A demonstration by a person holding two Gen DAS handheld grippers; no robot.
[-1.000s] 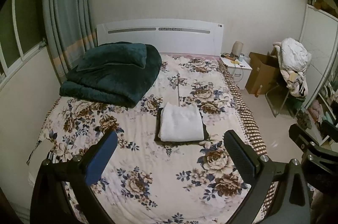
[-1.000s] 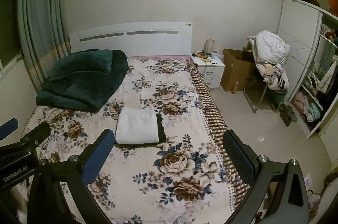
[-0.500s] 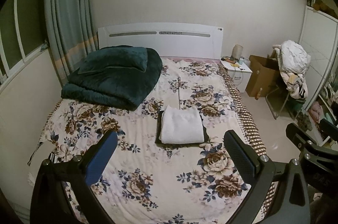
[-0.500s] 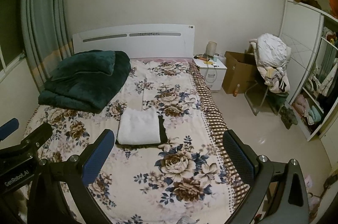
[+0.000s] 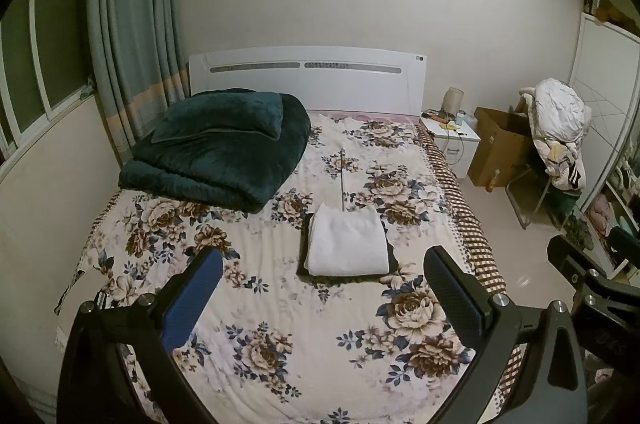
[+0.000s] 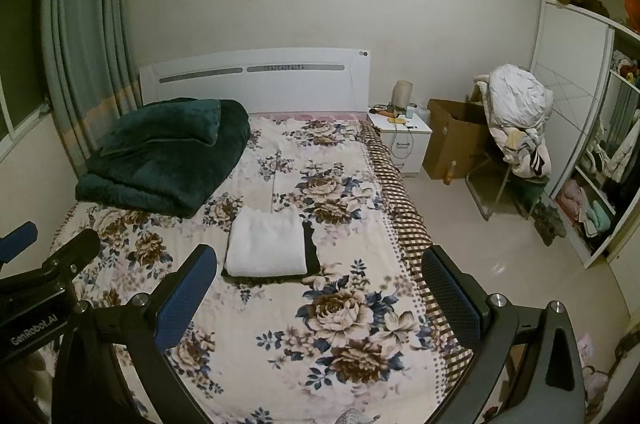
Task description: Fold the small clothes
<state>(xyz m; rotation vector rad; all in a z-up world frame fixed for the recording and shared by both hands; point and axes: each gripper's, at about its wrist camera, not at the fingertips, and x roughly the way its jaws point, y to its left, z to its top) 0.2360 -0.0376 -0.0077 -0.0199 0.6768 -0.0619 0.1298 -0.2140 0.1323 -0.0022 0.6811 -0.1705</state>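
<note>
Folded white garment (image 5: 347,243) lying square on a folded dark garment (image 5: 394,256), mid-bed, nearer the right edge of the bed (image 5: 280,304) and well short of the headboard (image 5: 306,80). By the look of it, folding done or nearly so: neat stack, no loose garment visible on the sheet. Left gripper (image 5: 320,284) and right gripper (image 6: 320,284) both held back above the foot edge, jaws spread wide, grasping nothing. Dark piece showing as a narrow rim in the left view, as a broader strip in the right view (image 6: 310,252). Open wardrobe shelves (image 6: 600,184) plain only from the right; window (image 5: 40,64) fuller from the left.
</note>
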